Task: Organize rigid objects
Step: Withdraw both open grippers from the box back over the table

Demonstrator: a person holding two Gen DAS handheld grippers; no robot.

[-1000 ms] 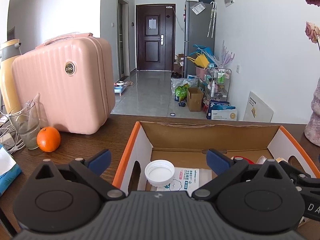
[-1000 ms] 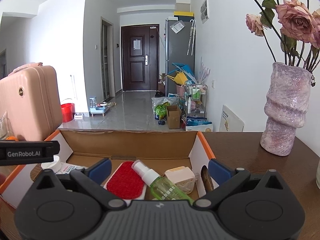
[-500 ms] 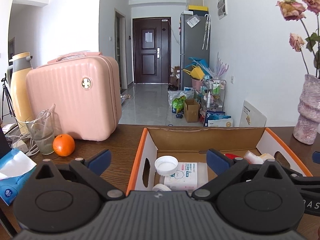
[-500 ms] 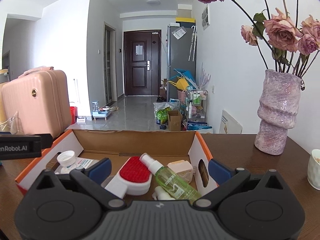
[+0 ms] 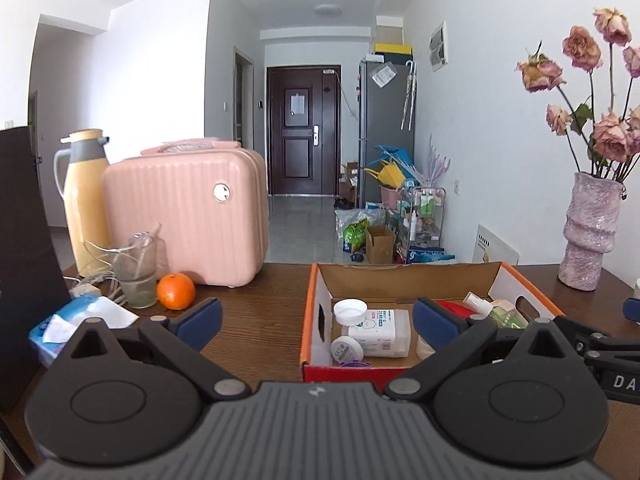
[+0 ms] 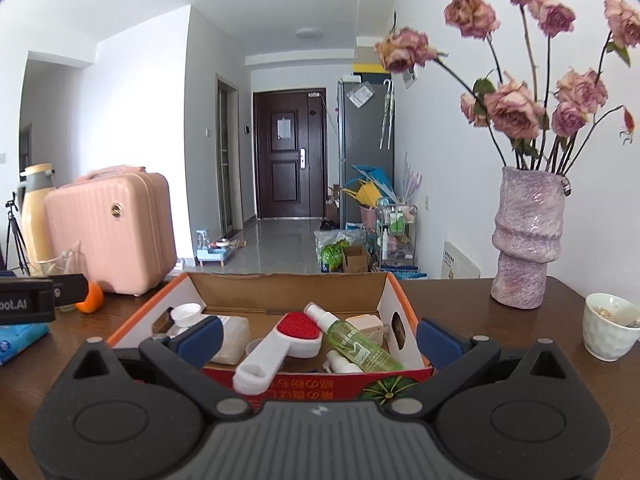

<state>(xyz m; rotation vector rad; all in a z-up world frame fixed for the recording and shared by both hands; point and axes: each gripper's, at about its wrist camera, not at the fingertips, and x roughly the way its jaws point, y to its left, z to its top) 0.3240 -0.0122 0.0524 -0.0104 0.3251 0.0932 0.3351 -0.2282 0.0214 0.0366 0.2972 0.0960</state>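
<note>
Right wrist view: right gripper (image 6: 318, 336) spread wide, empty, above the near edge of the cardboard box (image 6: 394, 304) holding red-headed brush (image 6: 286, 338) and green spray bottle (image 6: 352, 340). Left gripper (image 5: 318, 320) likewise released, nothing held; box on the wooden table (image 5: 256, 300).

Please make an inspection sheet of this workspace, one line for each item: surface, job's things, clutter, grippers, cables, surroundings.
Surface: dark wooden table, dry as far as visible.
Job's things: open cardboard box holding a red brush, green spray bottle, white jar, wipes pack and small containers.
Clutter: orange, glass cup, pink case, yellow thermos, tissue pack, vase, white cup.
Grippers: left gripper open, empty; right gripper open, empty.
Cables: white cords beside the glass cup.
Surroundings: hallway, dark door, grey fridge, floor clutter.
</note>
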